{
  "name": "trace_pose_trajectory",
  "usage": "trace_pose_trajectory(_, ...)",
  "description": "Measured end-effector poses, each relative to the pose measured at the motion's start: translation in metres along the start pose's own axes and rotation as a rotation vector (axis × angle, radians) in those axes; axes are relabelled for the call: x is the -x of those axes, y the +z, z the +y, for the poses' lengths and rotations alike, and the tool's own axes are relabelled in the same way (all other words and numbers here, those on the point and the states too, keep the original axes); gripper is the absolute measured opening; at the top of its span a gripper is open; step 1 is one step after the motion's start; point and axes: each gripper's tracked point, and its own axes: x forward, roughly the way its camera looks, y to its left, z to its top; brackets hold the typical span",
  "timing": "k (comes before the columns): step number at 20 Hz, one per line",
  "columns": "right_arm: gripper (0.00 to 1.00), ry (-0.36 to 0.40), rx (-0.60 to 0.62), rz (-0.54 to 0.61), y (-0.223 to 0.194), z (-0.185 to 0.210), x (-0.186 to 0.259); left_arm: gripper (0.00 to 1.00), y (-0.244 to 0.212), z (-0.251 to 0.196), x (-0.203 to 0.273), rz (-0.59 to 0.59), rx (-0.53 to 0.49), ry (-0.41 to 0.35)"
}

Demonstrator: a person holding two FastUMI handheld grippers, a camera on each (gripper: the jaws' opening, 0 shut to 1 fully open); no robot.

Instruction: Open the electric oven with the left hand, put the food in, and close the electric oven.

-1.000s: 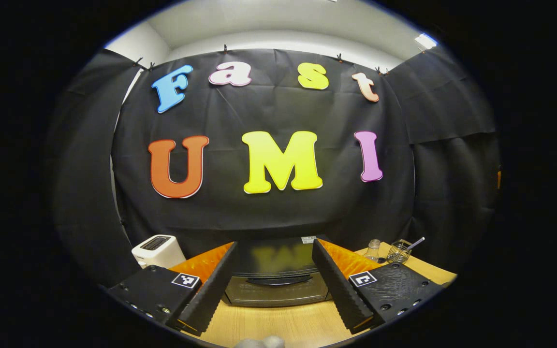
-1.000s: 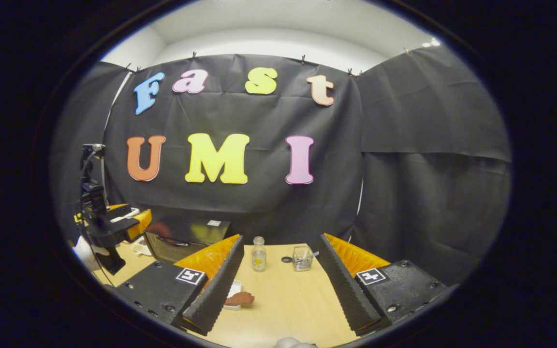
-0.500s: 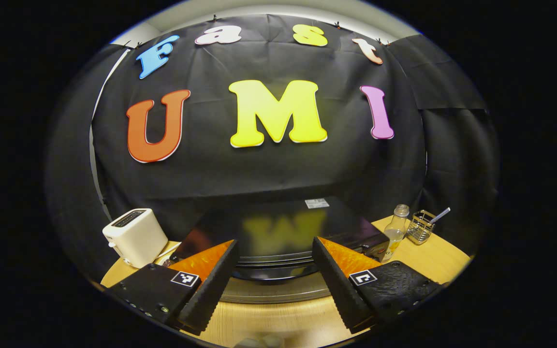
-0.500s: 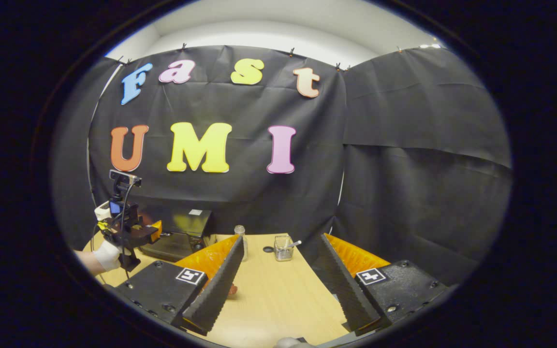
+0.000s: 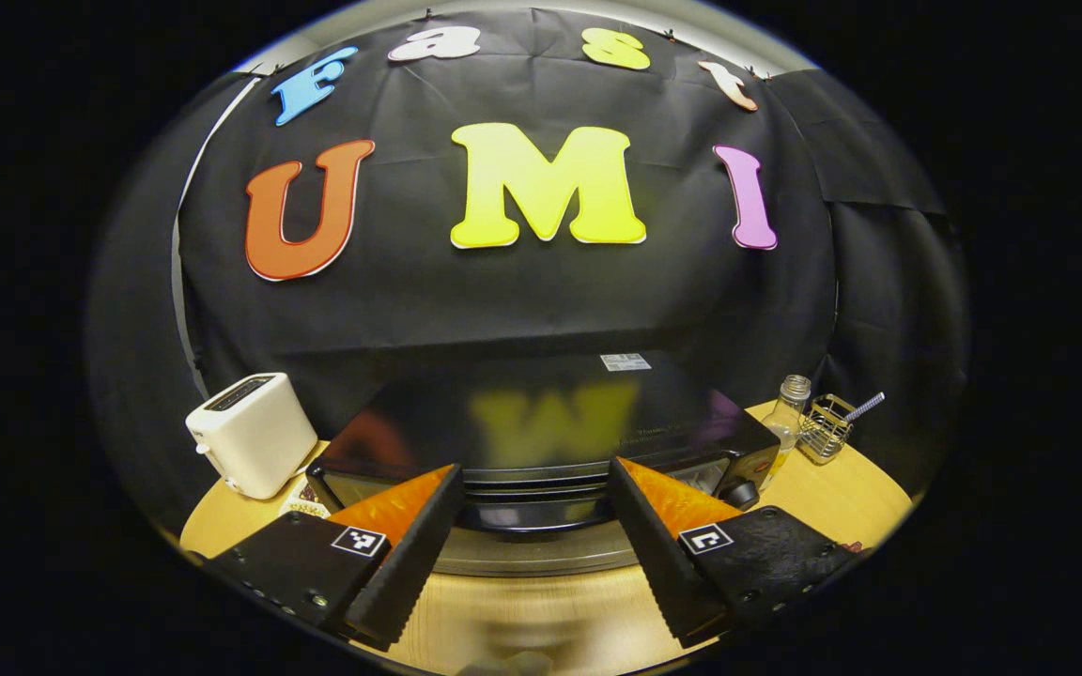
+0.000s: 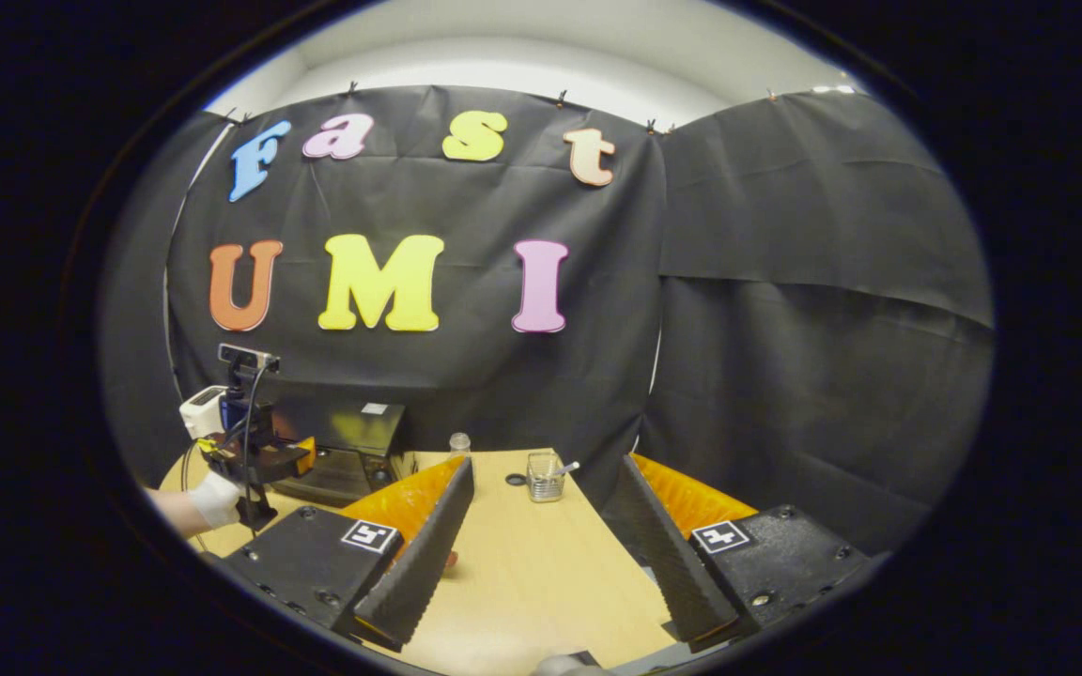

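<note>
The black electric oven (image 5: 541,418) stands straight ahead in the left gripper view, door closed, with its dark handle (image 5: 530,514) low between my fingers. My left gripper (image 5: 533,467) is open and close in front of the handle, touching nothing. The right gripper view has the oven (image 6: 353,449) at the left. There the left gripper (image 6: 259,457), held by a gloved hand (image 6: 215,498), hovers at the oven's front. My right gripper (image 6: 546,462) is open over the wooden table (image 6: 541,573). A sliver of reddish food (image 6: 448,561) peeks out beside its left finger.
A white toaster (image 5: 245,432) sits left of the oven. Right of it stand a small glass bottle (image 5: 790,413) and a wire basket (image 5: 827,427) with a utensil. A control knob (image 5: 741,492) is on the oven's right front. Black cloth walls close the booth.
The left gripper has moved in toward the oven, which now looms larger with its handle between the fingers. In the right gripper view the food has slid almost wholly behind the left finger.
</note>
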Motion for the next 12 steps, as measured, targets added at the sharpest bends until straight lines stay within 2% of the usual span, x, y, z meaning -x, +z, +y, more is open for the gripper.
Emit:
trace_pose_trajectory(7, 0.99, 0.034, -0.017, -0.006, -0.002, 0.009, 0.006, 0.97, -0.017, -0.001, 0.029, 0.003, -0.005, -0.008)
trace_pose_trajectory(12, 0.96, 0.059, -0.006, 0.004, -0.008, 0.011, 0.015, 0.97, -0.043, -0.001, 0.058, 0.028, 0.008, 0.006)
